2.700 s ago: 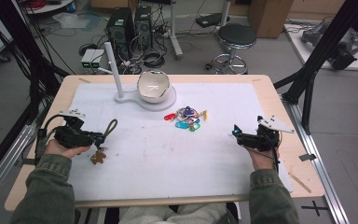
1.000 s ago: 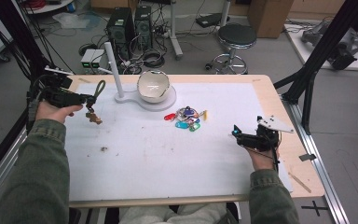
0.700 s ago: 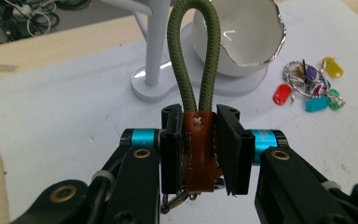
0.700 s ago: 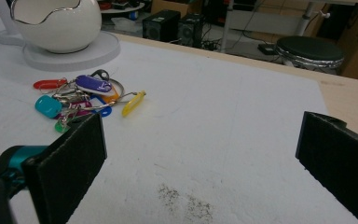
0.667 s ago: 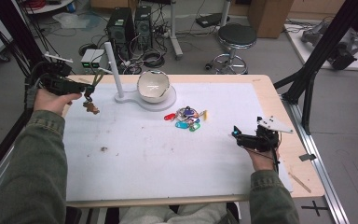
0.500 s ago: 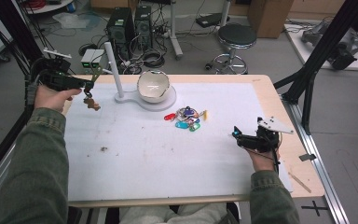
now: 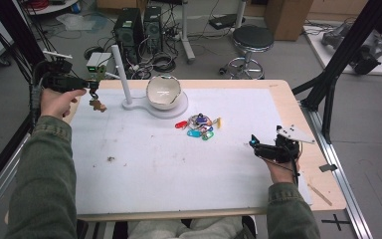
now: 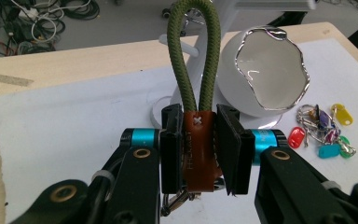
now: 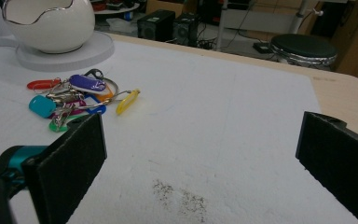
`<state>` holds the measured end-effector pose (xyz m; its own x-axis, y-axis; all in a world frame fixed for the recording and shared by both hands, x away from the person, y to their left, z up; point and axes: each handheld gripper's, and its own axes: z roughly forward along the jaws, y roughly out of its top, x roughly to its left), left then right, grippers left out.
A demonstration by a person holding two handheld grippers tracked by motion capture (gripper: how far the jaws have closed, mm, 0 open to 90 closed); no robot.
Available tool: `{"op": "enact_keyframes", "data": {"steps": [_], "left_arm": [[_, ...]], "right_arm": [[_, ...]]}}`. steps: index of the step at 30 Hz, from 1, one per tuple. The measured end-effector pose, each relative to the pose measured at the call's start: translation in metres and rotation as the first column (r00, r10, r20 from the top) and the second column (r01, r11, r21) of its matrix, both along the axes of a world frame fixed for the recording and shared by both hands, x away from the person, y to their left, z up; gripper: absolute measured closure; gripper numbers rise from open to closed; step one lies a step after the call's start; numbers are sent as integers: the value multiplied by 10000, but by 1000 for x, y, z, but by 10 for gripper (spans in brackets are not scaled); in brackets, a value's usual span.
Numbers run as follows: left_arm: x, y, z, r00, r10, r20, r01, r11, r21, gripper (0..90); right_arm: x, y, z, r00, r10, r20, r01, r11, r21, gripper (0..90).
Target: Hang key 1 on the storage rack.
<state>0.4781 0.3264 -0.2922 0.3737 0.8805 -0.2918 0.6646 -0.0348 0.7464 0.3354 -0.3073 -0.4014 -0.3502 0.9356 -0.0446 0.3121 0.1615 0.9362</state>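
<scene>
My left gripper is raised over the far left corner of the white mat, just left of the white post. It is shut on a keychain's brown leather tab. The keychain's green rope loop sticks out past the pads, and its metal clip and charm dangle below. Beyond the loop stand the post's base and a white egg-shaped bowl. A heap of keys with coloured tags lies mid-mat. My right gripper rests open at the mat's right side, with nothing between its jaws.
A dark speck marks the mat's left part, and grey dust lies before the right gripper. A black frame leg stands by the table's right edge. A stool and computer cases are on the floor behind.
My left hand has lifted the keychain off the near left of the mat and carried it to the far left corner, toward the post. The right hand has stayed put.
</scene>
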Motion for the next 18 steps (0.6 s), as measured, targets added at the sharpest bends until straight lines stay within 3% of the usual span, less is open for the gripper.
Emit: {"op": "enact_keyframes", "data": {"steps": [4,11,18], "left_arm": [[8,-1,-7,10000,97,12,-97,9997,-239,717],[17,-8,-16,9993,294,-213,-291,9995,149,717],[21,-2,-22,9979,571,-306,-573,9983,-68,717]], "right_arm": [[1,-1,-1,10000,-41,-58,41,10000,5,7],[0,-2,-1,10000,-67,-47,67,10000,24,7],[0,-3,-1,9999,-82,-85,82,9999,59,7]]}}
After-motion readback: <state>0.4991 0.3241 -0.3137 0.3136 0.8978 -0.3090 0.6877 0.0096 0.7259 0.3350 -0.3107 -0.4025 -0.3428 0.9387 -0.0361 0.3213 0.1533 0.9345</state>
